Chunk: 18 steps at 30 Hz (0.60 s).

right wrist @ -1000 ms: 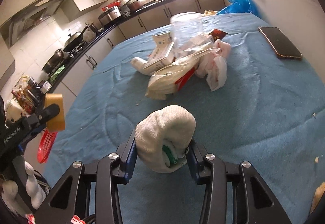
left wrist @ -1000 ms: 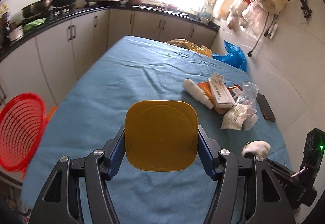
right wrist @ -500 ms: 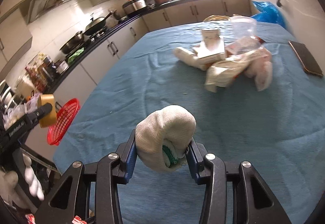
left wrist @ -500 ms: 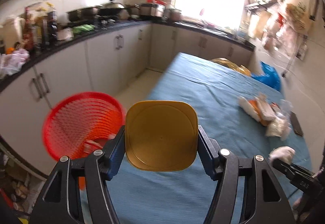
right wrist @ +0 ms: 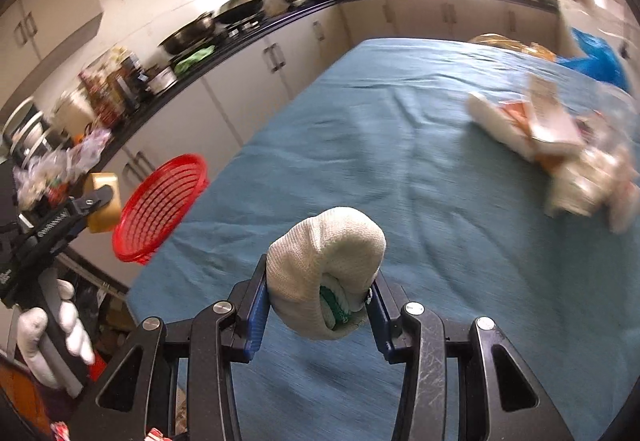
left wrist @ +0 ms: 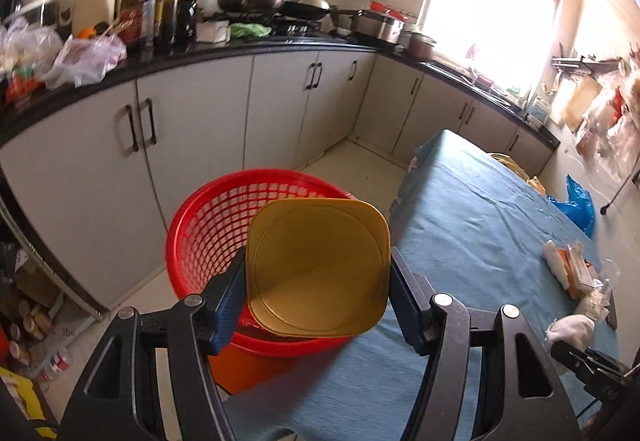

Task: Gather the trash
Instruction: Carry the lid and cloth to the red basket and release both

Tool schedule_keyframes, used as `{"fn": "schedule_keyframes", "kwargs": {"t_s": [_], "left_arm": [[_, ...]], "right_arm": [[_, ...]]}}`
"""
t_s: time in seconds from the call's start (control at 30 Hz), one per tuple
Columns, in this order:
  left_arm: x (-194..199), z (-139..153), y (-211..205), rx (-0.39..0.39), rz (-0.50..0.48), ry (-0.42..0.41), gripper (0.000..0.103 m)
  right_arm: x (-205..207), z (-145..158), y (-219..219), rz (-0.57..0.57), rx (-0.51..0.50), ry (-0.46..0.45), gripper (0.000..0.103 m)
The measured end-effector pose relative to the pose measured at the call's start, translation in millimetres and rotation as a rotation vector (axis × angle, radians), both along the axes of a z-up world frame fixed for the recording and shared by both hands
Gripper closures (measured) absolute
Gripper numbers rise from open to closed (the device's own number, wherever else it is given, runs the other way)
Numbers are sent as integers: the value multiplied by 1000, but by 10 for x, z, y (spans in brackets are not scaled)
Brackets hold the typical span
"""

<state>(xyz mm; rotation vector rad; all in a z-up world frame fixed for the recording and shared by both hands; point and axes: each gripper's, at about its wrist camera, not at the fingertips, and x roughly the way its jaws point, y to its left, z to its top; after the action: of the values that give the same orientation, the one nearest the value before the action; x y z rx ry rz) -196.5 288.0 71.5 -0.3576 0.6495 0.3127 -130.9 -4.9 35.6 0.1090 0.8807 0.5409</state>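
Beside the blue-clothed table [left wrist: 460, 225], the left gripper [left wrist: 318, 281], pinching a square yellow plastic tub [left wrist: 318, 267], hung nearer the round red mesh basket [left wrist: 224, 225] than the right gripper [right wrist: 320, 301], clamped on a wadded white cloth [right wrist: 316, 261].

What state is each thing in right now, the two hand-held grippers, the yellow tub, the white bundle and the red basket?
Left hand-held gripper: shut on the yellow tub.
Yellow tub: held, in front of the basket.
Right hand-held gripper: shut on the white bundle.
White bundle: held above the table.
Red basket: upright beside the table.
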Motion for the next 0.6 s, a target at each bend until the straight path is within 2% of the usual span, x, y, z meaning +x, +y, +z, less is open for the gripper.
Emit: {"fn": "schedule_keyframes", "kwargs": {"t_s": [0.2, 0.4, 0.57, 0.6], "left_arm": [[84, -142, 316, -41, 23, 15, 39], [150, -114, 528, -55, 42, 4, 39], [95, -44, 722, -76, 73, -32, 36], [79, -35, 749, -81, 78, -39, 34]], "right_arm": [[208, 71, 747, 133, 6, 7, 56], [400, 188, 1440, 228, 23, -42, 56], [570, 193, 1901, 278, 67, -49, 49], [614, 169, 1989, 283, 71, -47, 41]]}}
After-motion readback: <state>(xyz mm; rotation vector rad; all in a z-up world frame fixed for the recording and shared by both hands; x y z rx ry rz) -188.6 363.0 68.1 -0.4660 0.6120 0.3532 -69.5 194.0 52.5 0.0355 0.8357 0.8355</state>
